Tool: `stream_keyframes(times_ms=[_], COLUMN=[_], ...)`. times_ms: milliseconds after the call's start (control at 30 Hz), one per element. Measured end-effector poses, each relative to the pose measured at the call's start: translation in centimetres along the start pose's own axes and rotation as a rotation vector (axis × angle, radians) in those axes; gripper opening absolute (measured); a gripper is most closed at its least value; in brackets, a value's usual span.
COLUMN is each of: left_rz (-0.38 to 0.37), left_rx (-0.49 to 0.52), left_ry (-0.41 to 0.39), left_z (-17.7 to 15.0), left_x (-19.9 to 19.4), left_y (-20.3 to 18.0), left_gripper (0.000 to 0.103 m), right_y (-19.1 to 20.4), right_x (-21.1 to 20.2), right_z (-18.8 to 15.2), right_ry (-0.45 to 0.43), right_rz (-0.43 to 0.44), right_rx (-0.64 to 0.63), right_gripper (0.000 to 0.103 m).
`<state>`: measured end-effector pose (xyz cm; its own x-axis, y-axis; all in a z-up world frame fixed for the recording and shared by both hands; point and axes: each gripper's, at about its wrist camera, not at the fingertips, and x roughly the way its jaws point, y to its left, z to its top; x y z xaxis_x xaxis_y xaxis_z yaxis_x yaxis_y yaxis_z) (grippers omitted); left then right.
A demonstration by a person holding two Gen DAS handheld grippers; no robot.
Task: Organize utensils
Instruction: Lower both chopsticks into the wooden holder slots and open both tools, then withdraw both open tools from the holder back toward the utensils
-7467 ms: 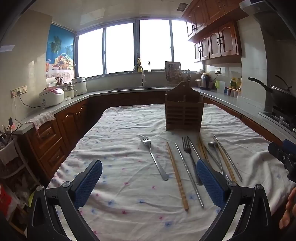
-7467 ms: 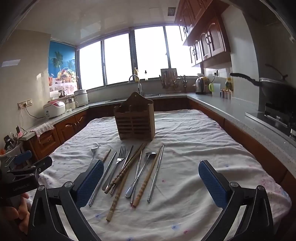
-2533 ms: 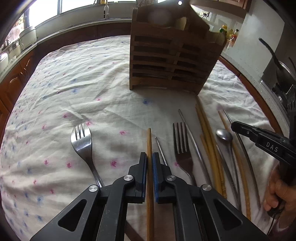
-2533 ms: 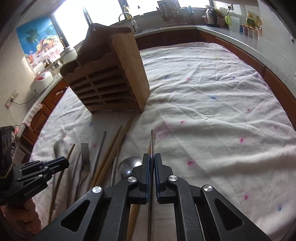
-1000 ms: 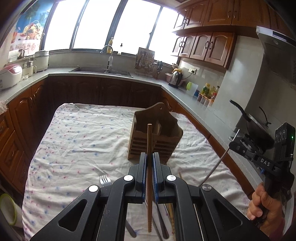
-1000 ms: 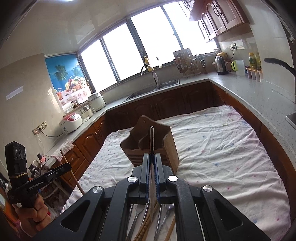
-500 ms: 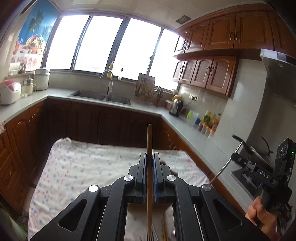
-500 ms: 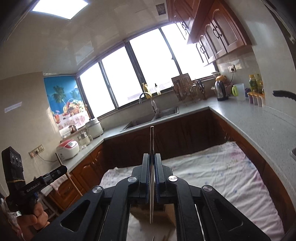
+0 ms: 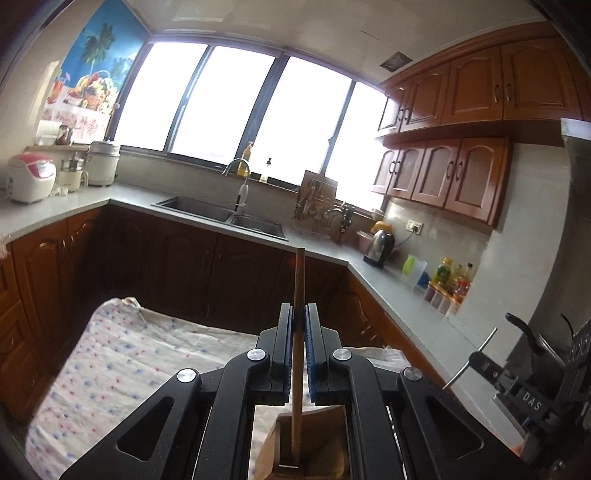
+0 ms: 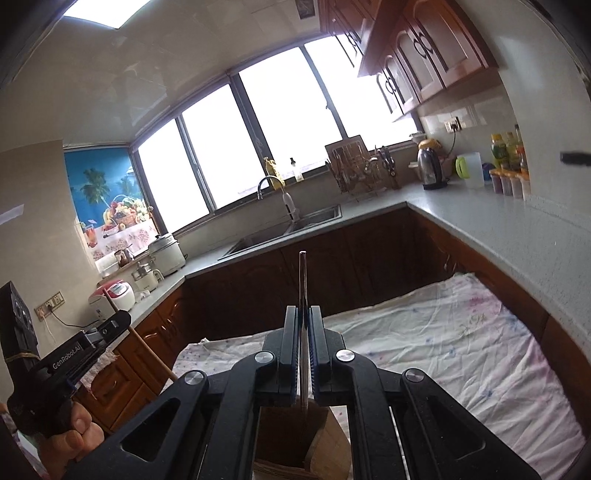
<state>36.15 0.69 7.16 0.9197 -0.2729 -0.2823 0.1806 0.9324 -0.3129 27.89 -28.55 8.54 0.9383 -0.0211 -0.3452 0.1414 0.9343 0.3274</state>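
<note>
Wooden chopstick [image 9: 297,295] clamped in left fingers [image 9: 299,325], metal one [image 10: 303,295] in right [image 10: 303,328] (both above holder [image 9: 314,446]); insertion pending, rest unseen.

Kitchen: bright windows [image 9: 266,110] over sink [image 9: 221,214], grey counter [image 10: 517,229] on dark wood cabinets [image 9: 177,273]. Upper cabinets [image 9: 480,92] right, ceiling light [image 10: 107,9] on.

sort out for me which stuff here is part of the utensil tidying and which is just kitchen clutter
Part of the job:
- wooden chopstick, clamped in the left gripper
- metal chopstick, clamped in the right gripper
- wooden utensil holder below both

Just lying about:
- kettle
- rice cooker
- sink
- condiment bottles
</note>
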Motion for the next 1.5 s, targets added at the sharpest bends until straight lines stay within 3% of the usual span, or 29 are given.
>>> stream_keyframes(times_ms=[200,367,733,833,867,900,933,967,1000,1167,1267,1500], left_rz=[0.017,0.020,0.018,0.022,0.025,0.028,0.031,0.043,0.049,0.059,0.077,0.102], left_rx=[-0.032,-0.022,0.000,0.006,0.004,0.002,-0.003,-0.010,-0.016,-0.032,-0.030,-0.010], left_ry=[0.015,0.072,0.102,0.106,0.111,0.115,0.114,0.112,0.105,0.101,0.111,0.145], left_z=[-4.6,-6.9,-4.8,-4.4,-4.3,-4.2,-4.1,-4.0,-4.0,-3.9,-4.0,-4.8], left_x=[3.0,5.4,6.3,4.6,4.3,4.3,4.0,3.8,3.4,1.1,-0.9,-6.4], left_y=[0.5,0.5,0.7,1.6,1.7,1.8,1.8,1.9,2.0,2.4,2.6,2.3], left_gripper=[0.004,0.004,0.006,0.006,0.008,0.012,0.025,0.046,0.053,0.082,0.089,0.095], right_y=[-0.9,-1.2,-1.4,-1.3,-1.4,-1.5,-1.7,-1.8,-1.9,-2.1,-2.1,-1.6], right_x=[1.8,2.5,2.8,2.9,2.9,2.9,2.6,2.3,1.8,-1.0,-3.0,-7.6], right_z=[-2.7,-4.0,-3.7,-3.6,-3.6,-3.5,-3.4,-3.4,-3.3,-3.0,-3.2,-5.0], right_ry=[0.042,0.058,0.088,0.098,0.103,0.108,0.108,0.101,0.090,0.059,0.051,0.054], right_rz=[-0.004,-0.016,-0.022,-0.021,-0.020,-0.023,-0.017,-0.010,-0.004,0.025,0.038,0.045], right_rx=[0.040,0.045,0.051,0.047,0.050,0.056,0.064,0.073,0.083,0.113,0.113,0.107], right_gripper=[0.005,0.005,0.006,0.010,0.012,0.024,0.034,0.057,0.075,0.081,0.088,0.091])
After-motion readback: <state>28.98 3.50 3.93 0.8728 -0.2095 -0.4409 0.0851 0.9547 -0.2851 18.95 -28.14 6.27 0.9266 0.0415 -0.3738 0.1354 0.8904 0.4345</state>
